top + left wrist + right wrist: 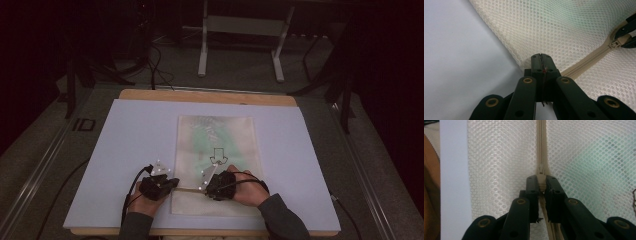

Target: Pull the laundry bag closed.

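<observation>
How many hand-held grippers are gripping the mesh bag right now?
2. The left hand-held gripper is shut on the mesh bag at its left edge, by the end of the zipper; the right hand-held gripper is shut on the zipper pull.

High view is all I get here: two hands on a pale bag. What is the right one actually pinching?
Observer: The right gripper is shut on the zipper pull of the mesh bag.
Operator: And the left one?
Observer: The left gripper is clamped on the bag's edge, where the zipper ends.
Operator: Anything inside the bag?
Observer: Something pale green shows through the mesh; what it is I cannot tell.
</observation>
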### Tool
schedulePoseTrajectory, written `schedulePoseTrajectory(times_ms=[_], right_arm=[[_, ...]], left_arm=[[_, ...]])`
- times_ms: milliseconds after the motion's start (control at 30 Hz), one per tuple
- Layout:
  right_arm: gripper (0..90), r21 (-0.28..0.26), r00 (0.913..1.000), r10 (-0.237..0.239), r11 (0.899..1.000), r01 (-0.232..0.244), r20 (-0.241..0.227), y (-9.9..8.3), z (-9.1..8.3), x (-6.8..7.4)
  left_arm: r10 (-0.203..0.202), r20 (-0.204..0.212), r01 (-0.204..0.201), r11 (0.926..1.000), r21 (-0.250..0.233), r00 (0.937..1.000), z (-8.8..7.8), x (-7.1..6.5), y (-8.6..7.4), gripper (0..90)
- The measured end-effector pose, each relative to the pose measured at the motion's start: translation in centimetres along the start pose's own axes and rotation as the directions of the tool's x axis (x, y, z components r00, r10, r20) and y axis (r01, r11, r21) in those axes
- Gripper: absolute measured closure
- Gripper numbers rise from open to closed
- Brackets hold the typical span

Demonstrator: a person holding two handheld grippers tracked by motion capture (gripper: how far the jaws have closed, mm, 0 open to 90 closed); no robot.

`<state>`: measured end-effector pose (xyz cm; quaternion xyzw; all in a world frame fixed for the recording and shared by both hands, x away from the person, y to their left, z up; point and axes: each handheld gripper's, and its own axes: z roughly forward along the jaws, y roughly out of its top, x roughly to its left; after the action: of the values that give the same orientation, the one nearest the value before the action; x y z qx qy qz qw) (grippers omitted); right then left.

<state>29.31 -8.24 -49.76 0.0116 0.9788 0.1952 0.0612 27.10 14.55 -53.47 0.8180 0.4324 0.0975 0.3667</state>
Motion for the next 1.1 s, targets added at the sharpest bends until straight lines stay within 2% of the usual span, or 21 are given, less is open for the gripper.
schedulePoseTrajectory(times_ms=[1100], right_arm=[[82.3, 0.009, 0.9995, 0.022, 1.0, -0.022, 0.02, -2.0, -1.4, 0.1]], left_arm=[[-0.004, 0.002, 0.004, 1.0, 0.0, 1.0, 0.0, 0.0, 0.0, 89.6]])
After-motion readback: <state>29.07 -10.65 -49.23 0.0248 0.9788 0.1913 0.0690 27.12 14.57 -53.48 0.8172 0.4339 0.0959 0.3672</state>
